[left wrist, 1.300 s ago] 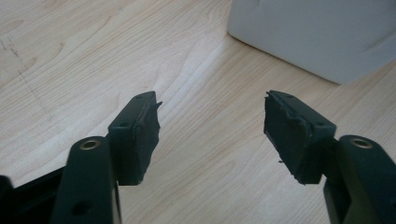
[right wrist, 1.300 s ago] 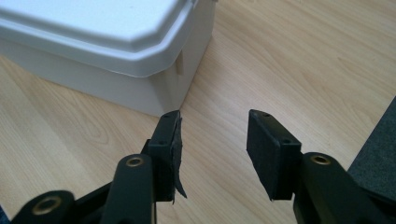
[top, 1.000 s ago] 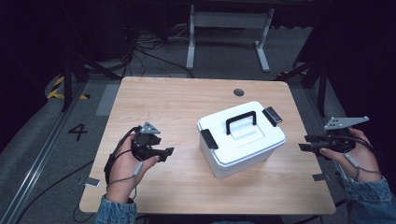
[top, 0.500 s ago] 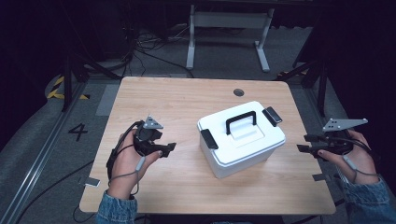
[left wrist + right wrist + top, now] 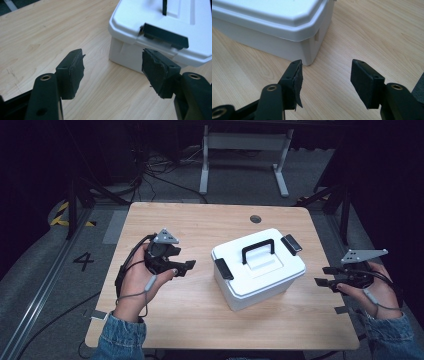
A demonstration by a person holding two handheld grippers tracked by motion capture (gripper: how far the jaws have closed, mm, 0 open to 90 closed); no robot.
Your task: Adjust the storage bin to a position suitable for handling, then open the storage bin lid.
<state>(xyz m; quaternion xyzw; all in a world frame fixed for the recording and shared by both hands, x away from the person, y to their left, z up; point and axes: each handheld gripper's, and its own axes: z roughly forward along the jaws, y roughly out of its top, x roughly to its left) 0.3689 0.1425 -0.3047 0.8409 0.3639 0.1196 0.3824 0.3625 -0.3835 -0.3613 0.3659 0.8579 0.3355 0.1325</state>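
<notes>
My left gripper (image 5: 186,266) and right gripper (image 5: 325,276) flank the white lidded storage box (image 5: 260,270) on the wooden surface (image 5: 190,315), jaws spread, holding nothing.

A lab or test studio is suggested: a lone wooden table (image 5: 200,320) is set on grey flooring (image 5: 45,295) in darkness, cables (image 5: 150,167) are strewn at eleven o'clock, hazard tape (image 5: 62,212) and a painted "4" (image 5: 83,261) are seen at nine o'clock.
</notes>
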